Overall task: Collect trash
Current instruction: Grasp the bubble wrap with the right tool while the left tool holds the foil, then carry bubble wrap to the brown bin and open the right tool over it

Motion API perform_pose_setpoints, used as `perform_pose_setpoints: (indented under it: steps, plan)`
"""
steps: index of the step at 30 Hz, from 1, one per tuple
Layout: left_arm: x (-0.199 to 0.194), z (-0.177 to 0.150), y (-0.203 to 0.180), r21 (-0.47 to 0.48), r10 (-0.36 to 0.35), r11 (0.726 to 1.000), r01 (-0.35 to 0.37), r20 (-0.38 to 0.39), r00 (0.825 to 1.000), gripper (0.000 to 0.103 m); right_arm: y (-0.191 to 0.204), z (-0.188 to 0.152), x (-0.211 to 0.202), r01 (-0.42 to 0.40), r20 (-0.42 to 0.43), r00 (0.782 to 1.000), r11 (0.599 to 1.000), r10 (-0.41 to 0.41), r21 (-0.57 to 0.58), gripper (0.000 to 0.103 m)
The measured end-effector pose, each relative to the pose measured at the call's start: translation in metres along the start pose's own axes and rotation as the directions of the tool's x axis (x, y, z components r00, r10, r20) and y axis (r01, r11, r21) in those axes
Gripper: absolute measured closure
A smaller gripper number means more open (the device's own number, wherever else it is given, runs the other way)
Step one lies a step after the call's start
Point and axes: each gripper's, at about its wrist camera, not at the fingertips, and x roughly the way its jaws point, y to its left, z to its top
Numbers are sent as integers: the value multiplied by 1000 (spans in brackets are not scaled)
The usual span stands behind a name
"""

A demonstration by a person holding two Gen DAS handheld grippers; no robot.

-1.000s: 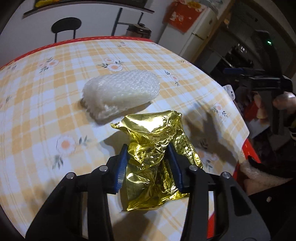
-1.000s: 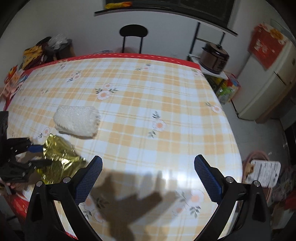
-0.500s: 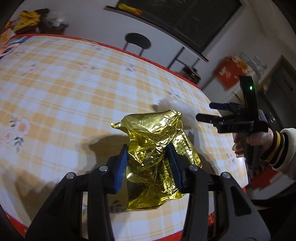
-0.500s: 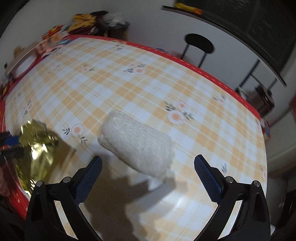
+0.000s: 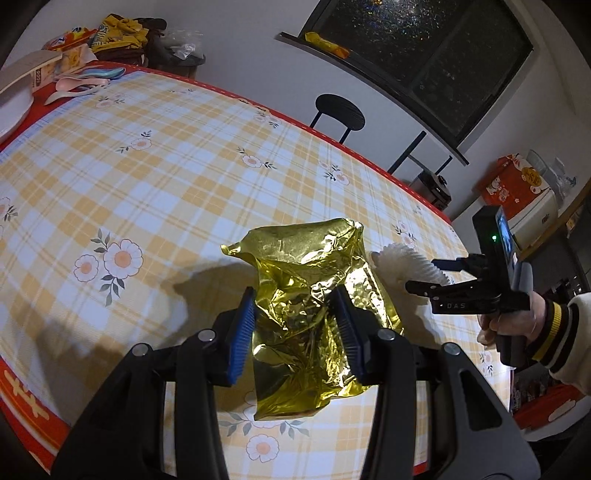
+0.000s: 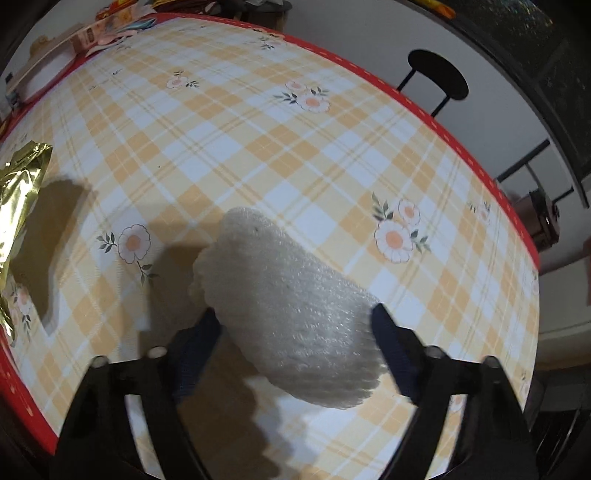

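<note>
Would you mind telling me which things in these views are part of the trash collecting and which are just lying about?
Part of the job:
- gold foil wrapper, clamped in the left gripper
- white bubble wrap roll, between the right gripper's fingers, contact unclear

Just lying about:
- black stool
- pile of clothes and bags beyond the table's far corner
- checked tablecloth

Beyond the bubble wrap roll (image 6: pixel 291 306) I see bare tablecloth (image 6: pixel 258 140) to its far edge; the gold foil bag (image 6: pixel 18 206) blocks its left.
</note>
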Motion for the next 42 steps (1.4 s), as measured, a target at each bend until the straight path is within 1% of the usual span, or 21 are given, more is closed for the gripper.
perform_pose_setpoints:
  steps: [1,4,6,9,11,13,17,22,25,29,30,32,33,38,42]
  plan:
    - [-1,0,-1,5,5,1000,-5,-1,1000,58,0,-2,-3,-11,7,1000,1000,11,8,44]
    - [-1,1,-5,11,11,1000,-11,-1,1000,58,-1,-10,-15,-36,45,998,999,35,35,54]
    - [-2,2,-9,17,11,1000,-11,3,1000,58,-4,-17,-29,-66,84,995,995,60,72,56]
    - [-3,4,-18,33,4,999,-4,7,1000,58,-11,-32,-50,-134,145,983,980,113,144,57]
    - [-3,4,-26,47,1,999,-1,6,1000,58,-16,-42,-62,-158,177,976,971,127,178,58]
    - [-5,4,-34,62,-5,998,4,5,1000,58,-23,-53,-74,-166,204,971,965,124,202,59]
    - [-9,6,-58,107,-18,994,17,8,1000,58,-39,-75,-98,-162,258,961,956,97,243,59]
    - [-17,5,-97,172,-36,984,33,9,999,58,-66,-109,-128,-183,334,940,931,71,316,59]
    - [-22,2,-124,208,-51,977,49,5,999,58,-85,-136,-146,-194,372,927,912,49,362,59]
    - [-23,-4,-159,223,-96,970,98,-18,995,58,-108,-176,-165,-203,403,915,881,15,428,59]
    - [-23,-6,-171,231,-106,967,109,-25,994,58,-117,-191,-171,-200,407,914,869,-1,452,59]
    - [-23,-11,-189,248,-119,961,124,-32,992,58,-130,-212,-177,-194,408,913,853,-24,484,59]
    - [-23,-14,-201,258,-129,957,133,-36,991,58,-140,-228,-182,-190,408,912,838,-43,511,59]
    - [-16,-28,-249,302,-167,937,177,-58,984,58,-180,-291,-199,-163,399,909,780,-119,604,59]
    - [-9,-41,-285,324,-194,922,211,-82,977,58,-216,-349,-210,-130,367,911,711,-189,691,59]
